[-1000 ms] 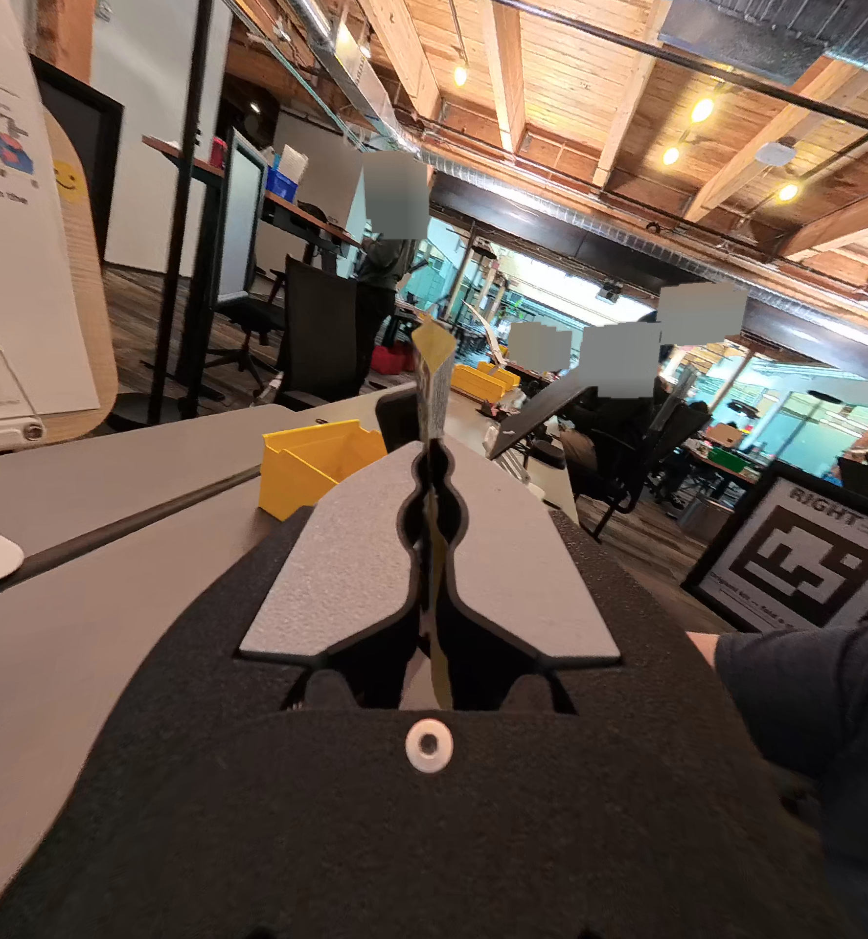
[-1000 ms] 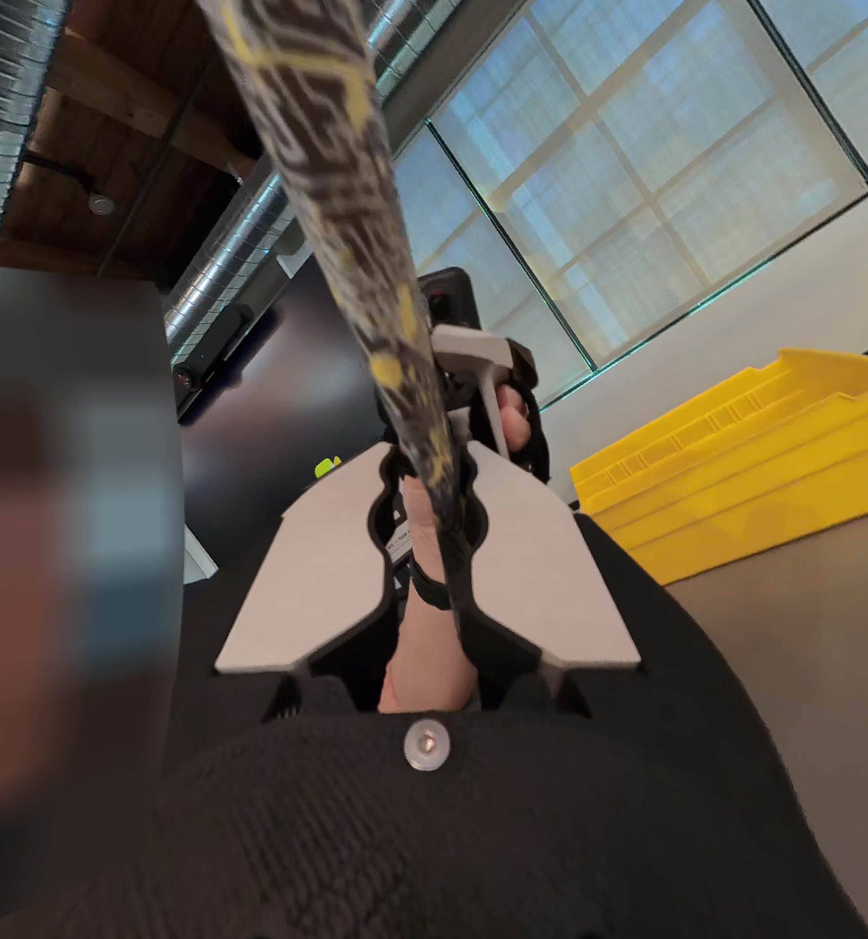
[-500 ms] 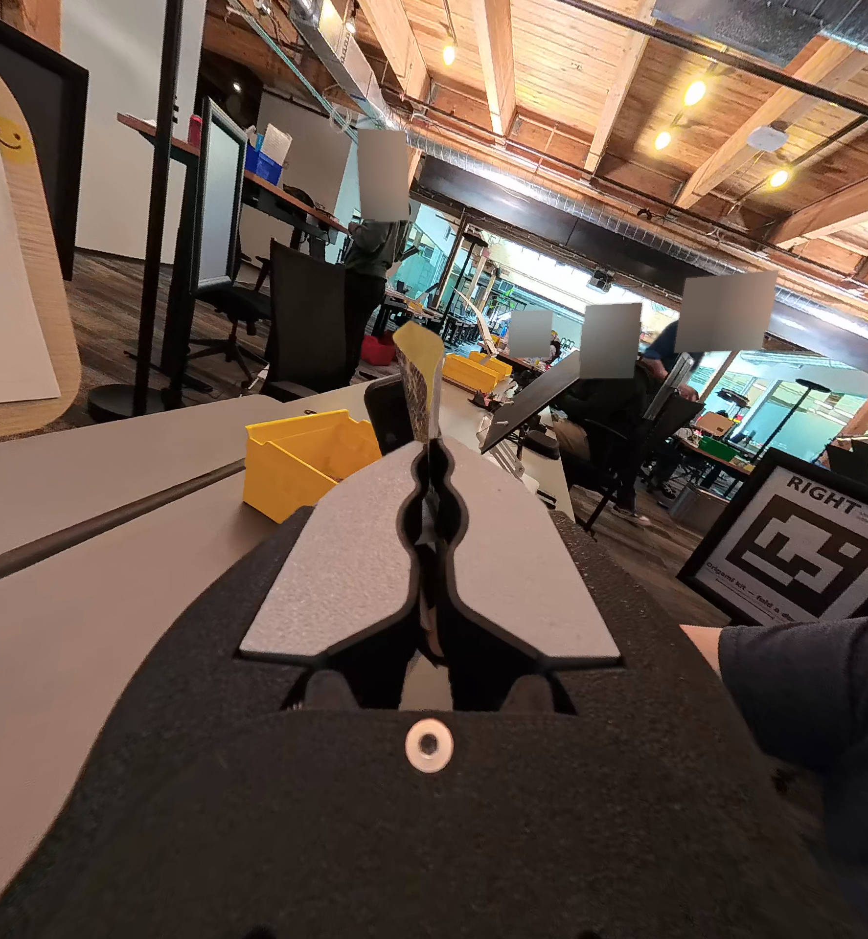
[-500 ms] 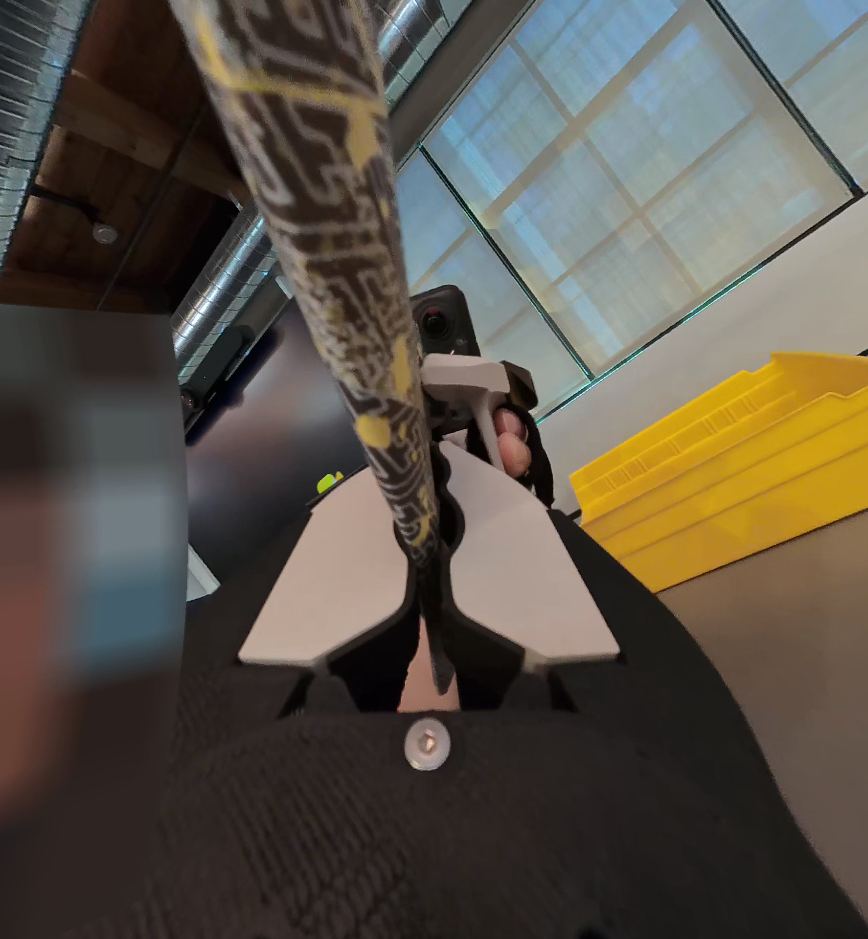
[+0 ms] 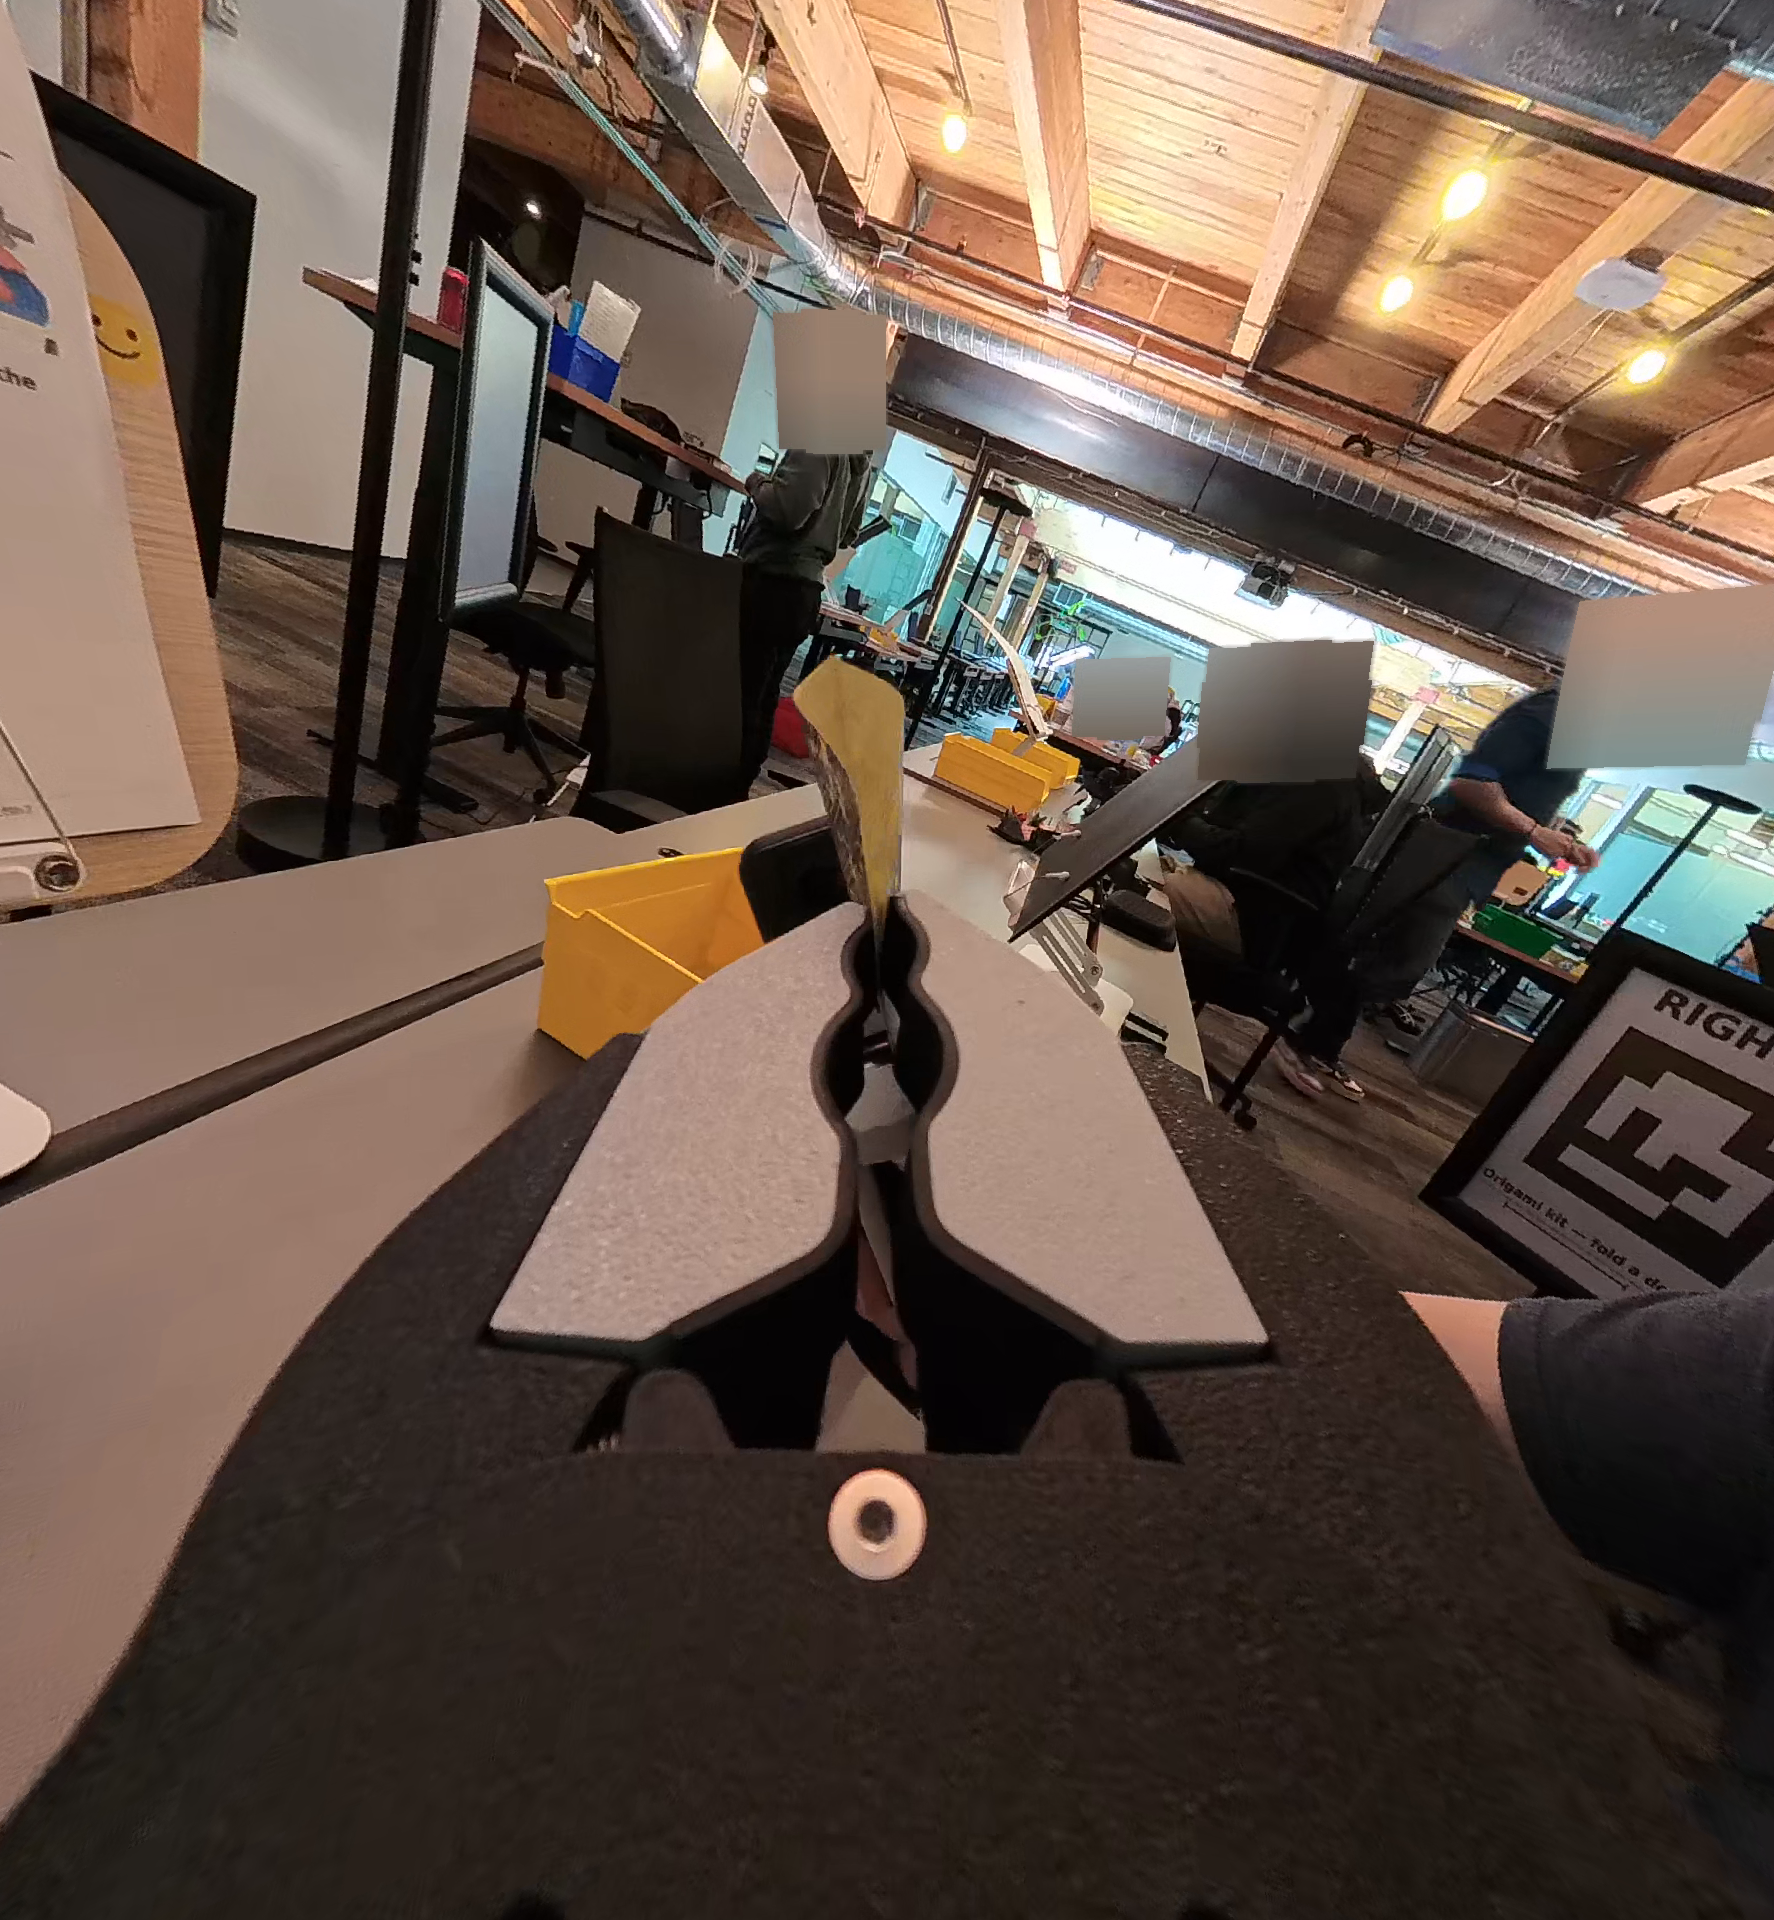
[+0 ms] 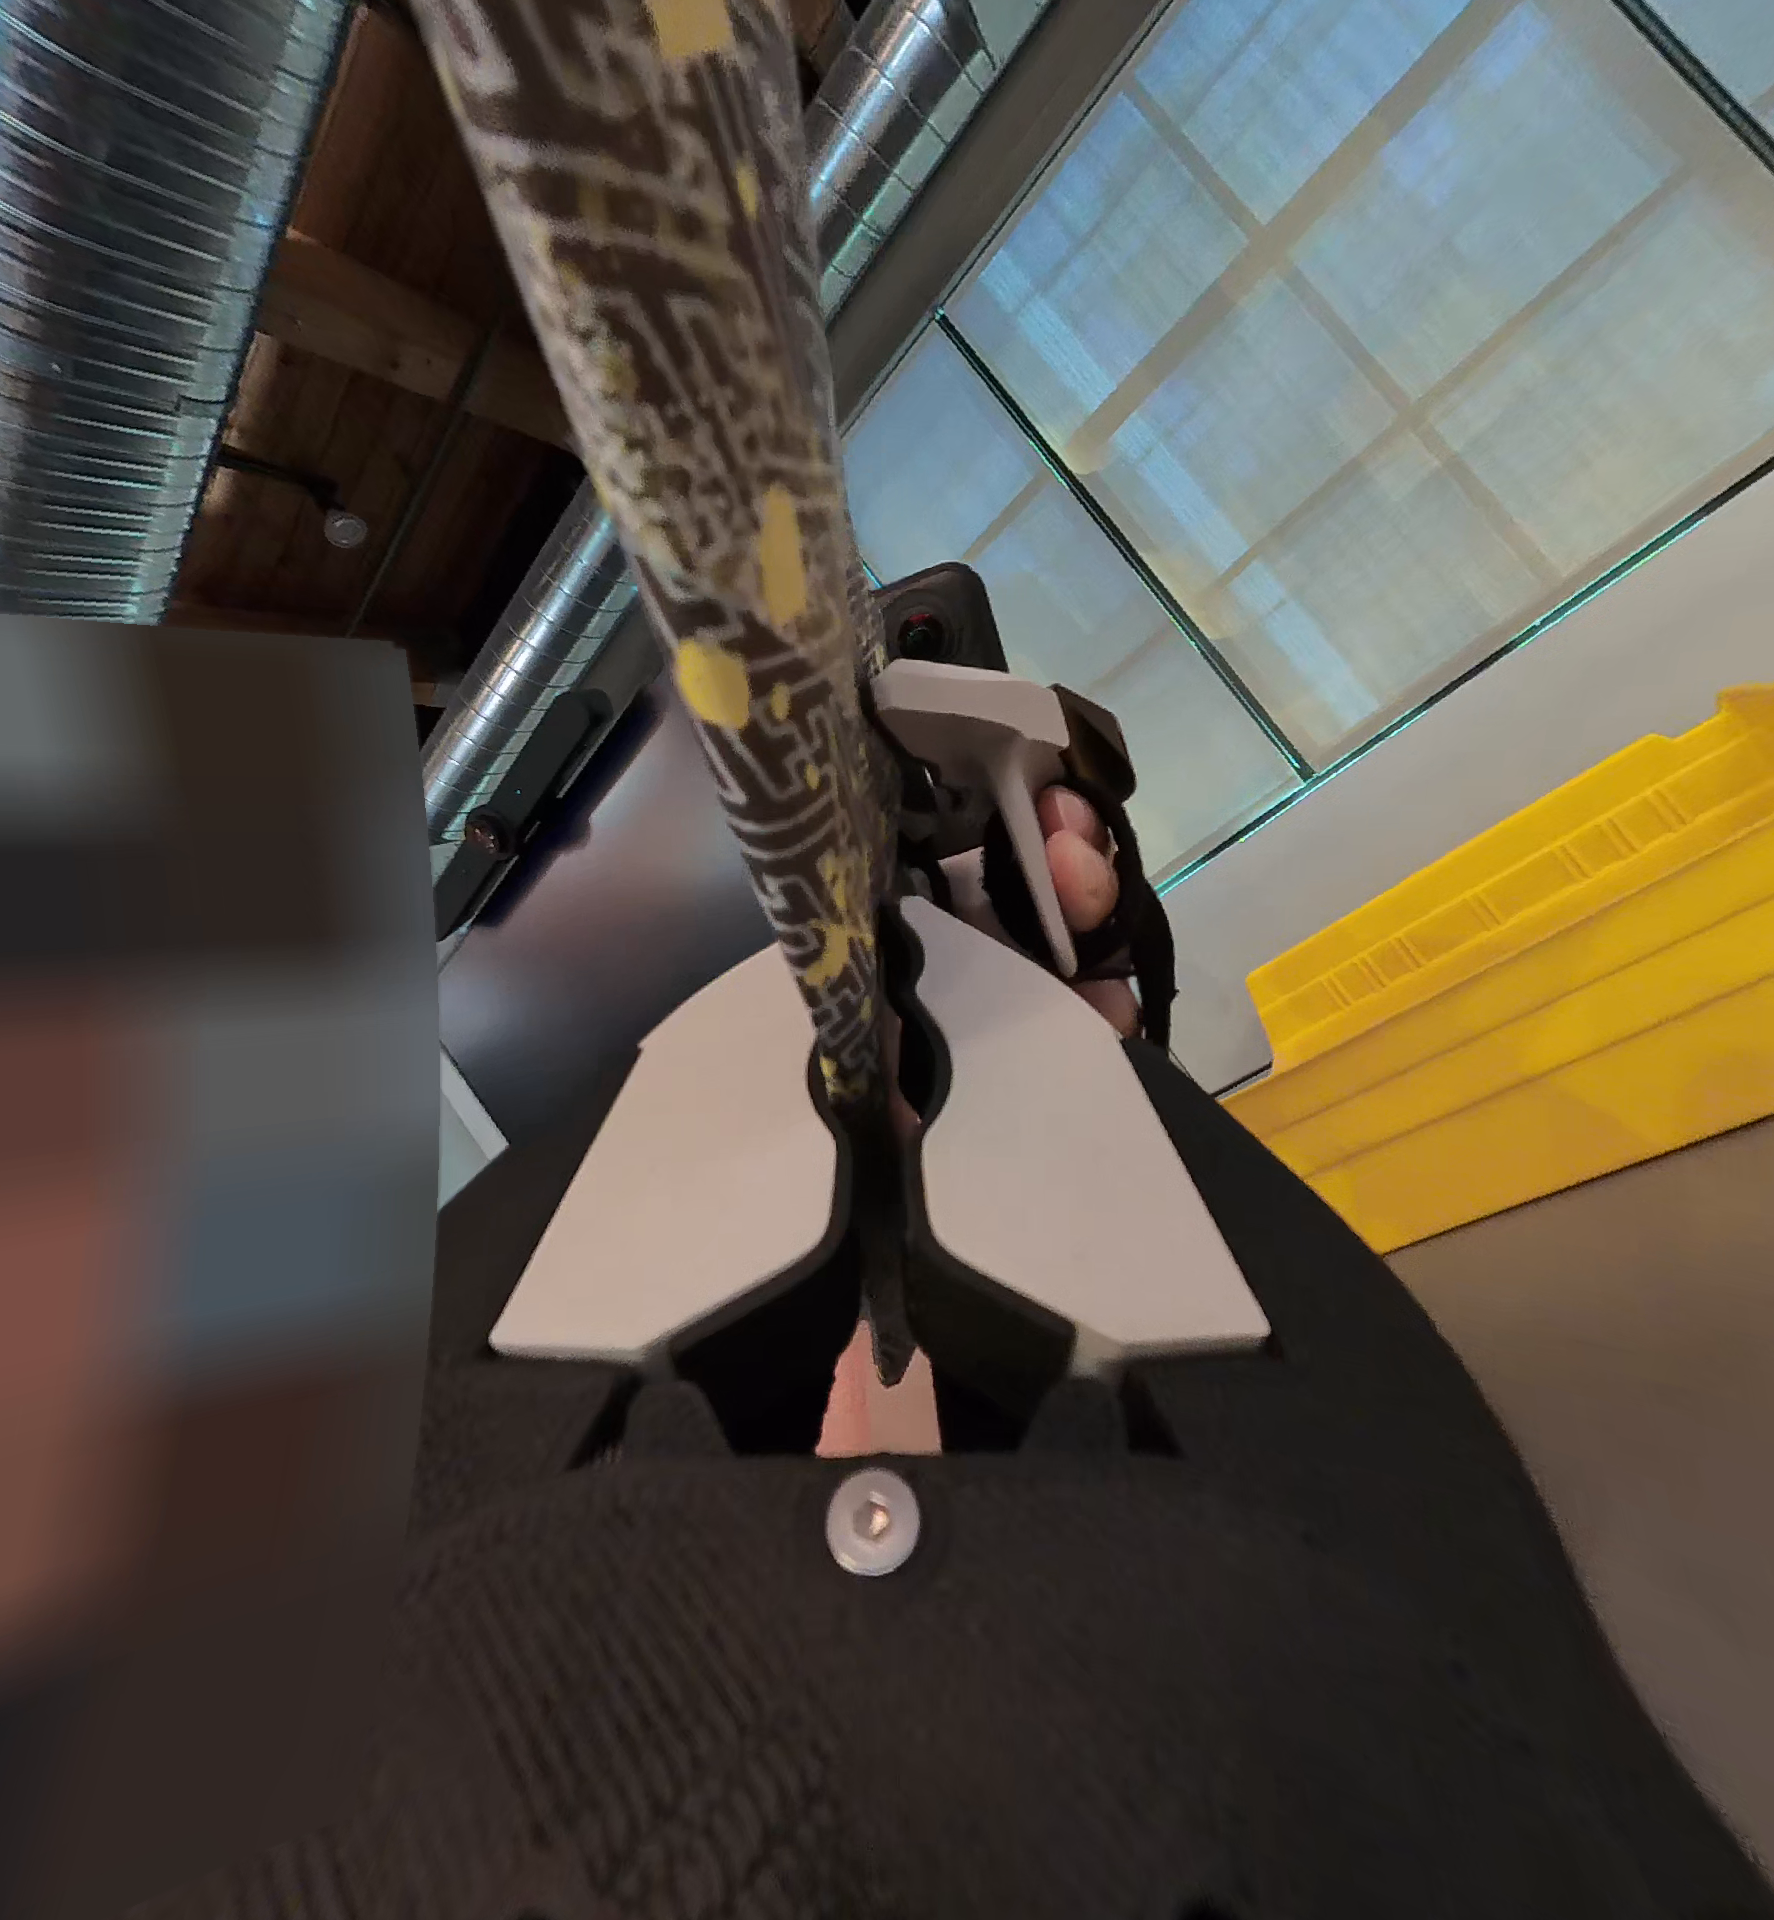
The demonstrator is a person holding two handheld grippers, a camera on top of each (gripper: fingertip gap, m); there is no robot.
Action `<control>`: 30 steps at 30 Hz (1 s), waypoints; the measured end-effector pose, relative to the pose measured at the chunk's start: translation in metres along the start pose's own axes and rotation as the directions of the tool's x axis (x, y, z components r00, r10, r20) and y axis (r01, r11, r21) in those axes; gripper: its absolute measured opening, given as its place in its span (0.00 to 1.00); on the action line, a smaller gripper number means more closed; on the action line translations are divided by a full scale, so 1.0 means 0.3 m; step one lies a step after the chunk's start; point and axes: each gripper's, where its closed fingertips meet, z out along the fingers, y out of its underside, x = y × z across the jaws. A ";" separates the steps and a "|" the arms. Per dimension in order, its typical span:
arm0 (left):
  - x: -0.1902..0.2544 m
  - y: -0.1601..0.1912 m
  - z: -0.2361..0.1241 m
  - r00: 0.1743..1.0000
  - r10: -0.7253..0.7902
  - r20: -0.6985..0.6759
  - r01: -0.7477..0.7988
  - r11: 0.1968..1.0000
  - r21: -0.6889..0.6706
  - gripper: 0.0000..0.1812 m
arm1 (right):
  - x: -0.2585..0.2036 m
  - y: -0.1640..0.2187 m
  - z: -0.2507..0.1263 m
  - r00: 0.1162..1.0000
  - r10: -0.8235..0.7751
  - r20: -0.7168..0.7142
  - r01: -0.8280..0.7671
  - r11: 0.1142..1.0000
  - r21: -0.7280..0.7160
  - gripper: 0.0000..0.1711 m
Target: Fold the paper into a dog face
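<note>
A grey table (image 5: 239, 1091) is stretching under both tools, in a large workshop with a wooden beamed ceiling (image 5: 1174, 156), hanging lamps and, in the right wrist view, a big gridded window (image 6: 1382, 416) beside silver ducting (image 6: 62, 260). People are sitting and standing at desks farther back. A yellow bin (image 5: 644, 940) is sitting on the table just beyond the left gripper (image 5: 885, 935); what it is holding cannot be made out. Stacked yellow trays (image 6: 1589, 987) are lying to the right of the right gripper (image 6: 888, 997). The paper (image 6: 717, 468), dark-patterned on one face and yellow on the other (image 5: 862, 769), is being held in the air, well off the table. Both claws are pressing together on it, each pinching an edge. Its top is running out of the right wrist view, and its full shape is hard to judge.
</note>
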 end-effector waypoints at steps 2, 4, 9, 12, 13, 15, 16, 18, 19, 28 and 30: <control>-0.004 -0.001 -0.001 1.000 0.000 0.006 0.000 1.000 0.002 0.00 | 0.003 0.002 -0.001 1.000 0.003 0.005 -0.003 1.000 0.004 0.02; -0.009 -0.009 -0.007 1.000 -0.004 0.012 0.004 1.000 0.014 0.00 | 0.009 0.011 0.002 1.000 0.000 -0.001 0.000 1.000 -0.002 0.02; -0.020 -0.028 -0.026 1.000 -0.004 0.029 0.003 1.000 0.030 0.00 | 0.015 0.028 0.013 1.000 0.022 0.012 -0.022 1.000 -0.002 0.01; -0.027 -0.033 -0.033 0.999 -0.001 0.040 0.000 0.999 0.035 0.00 | 0.022 0.036 0.016 0.999 0.033 0.014 -0.033 0.999 0.007 0.01; -0.030 -0.038 -0.037 0.999 -0.002 0.044 0.000 0.999 0.042 0.00 | 0.024 0.041 0.018 0.999 0.038 0.015 -0.038 0.999 0.002 0.01; -0.035 -0.044 -0.044 0.999 -0.005 0.050 0.002 0.999 0.048 0.00 | 0.027 0.048 0.021 0.999 0.042 0.015 -0.042 0.999 -0.001 0.01; -0.038 -0.048 -0.048 0.998 -0.004 0.055 0.001 0.999 0.054 0.00 | 0.028 0.053 0.024 0.999 0.046 0.015 -0.046 0.999 -0.006 0.01; -0.041 -0.054 -0.054 0.998 -0.005 0.058 0.001 0.998 0.059 0.00 | 0.030 0.062 0.028 0.999 0.037 0.010 -0.037 0.999 -0.017 0.01; -0.044 -0.058 -0.058 0.998 -0.005 0.063 0.001 0.998 0.065 0.00 | 0.033 0.066 0.030 0.999 0.036 0.005 -0.036 0.999 -0.023 0.01; -0.061 -0.093 -0.093 0.996 0.000 0.092 -0.010 0.995 0.102 0.00 | 0.047 0.102 0.042 0.999 0.050 -0.004 -0.050 0.997 -0.062 0.01; -0.069 -0.106 -0.105 0.994 0.009 0.112 -0.022 0.993 0.117 0.00 | 0.056 0.121 0.049 0.999 0.039 -0.019 -0.040 0.995 -0.095 0.01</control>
